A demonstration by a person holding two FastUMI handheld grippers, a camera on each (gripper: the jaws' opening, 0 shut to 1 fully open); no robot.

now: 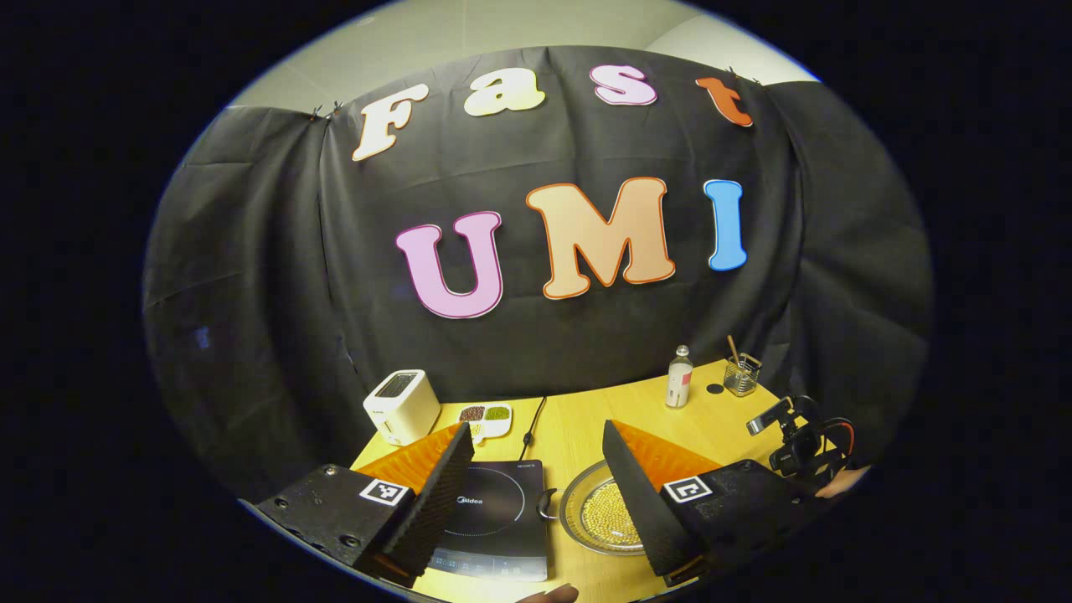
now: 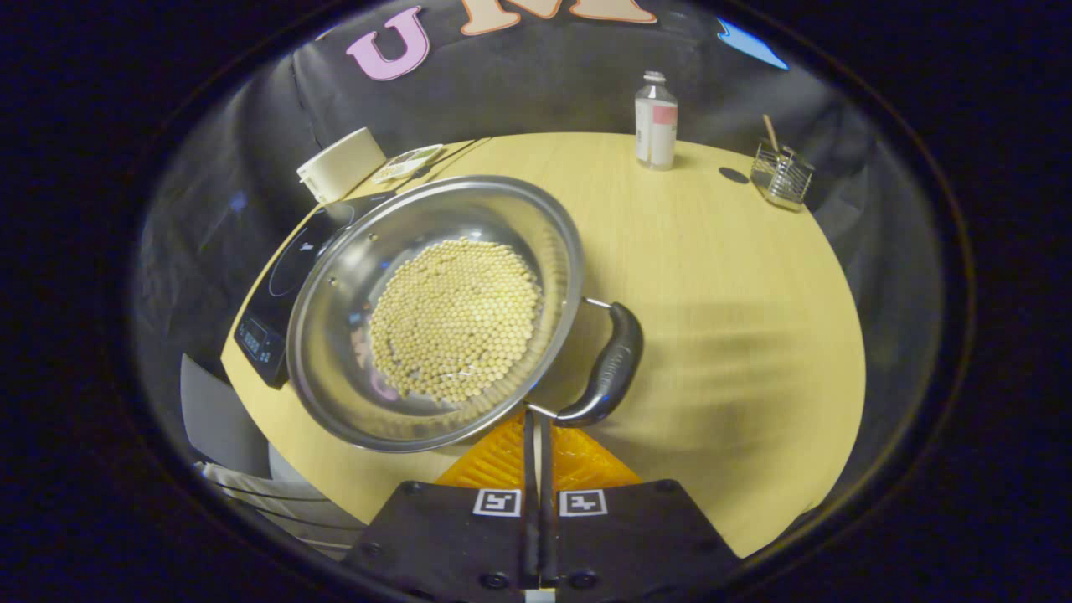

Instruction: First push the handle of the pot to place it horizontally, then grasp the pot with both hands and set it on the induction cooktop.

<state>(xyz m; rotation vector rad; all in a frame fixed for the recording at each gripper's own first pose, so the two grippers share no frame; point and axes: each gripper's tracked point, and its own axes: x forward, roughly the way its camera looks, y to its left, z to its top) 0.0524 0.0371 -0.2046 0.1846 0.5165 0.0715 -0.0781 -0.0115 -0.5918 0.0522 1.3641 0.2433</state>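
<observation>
Pot [image 2: 435, 310]: one round stainless-steel pan, shiny, shallow curved wall, filled across the bottom with small round pale-yellow beads. It sits on the light wood-grain table [image 2: 712, 276], its left rim overlapping the edge of the induction cooktop [image 2: 289, 285]. Two loop handles seen across the views: one black, curved, glossy side handle [image 2: 607, 368] on wire brackets at the pot's right in the right gripper view; a second small dark one [image 1: 546, 503] at the cooktop side in the left gripper view.

Cooktop: one flat black glass slab, ring marking, control strip at its near edge.

Right gripper [image 2: 536, 435]: fingers pressed together, no gap, nothing between them; tips sit just at the lower bracket of the black handle, contact or not I can't tell.

Left gripper [image 1: 536, 469]: jaws wide apart, holding nothing, raised above the cooktop and pot; fingers [image 1: 444, 494] have ribbed pad faces.

At the back: one cream toaster [image 1: 402, 406], one white divided dish [image 1: 486, 416] of grains, one clear bottle [image 2: 655, 121], one wire-mesh holder [image 2: 781, 174].
</observation>
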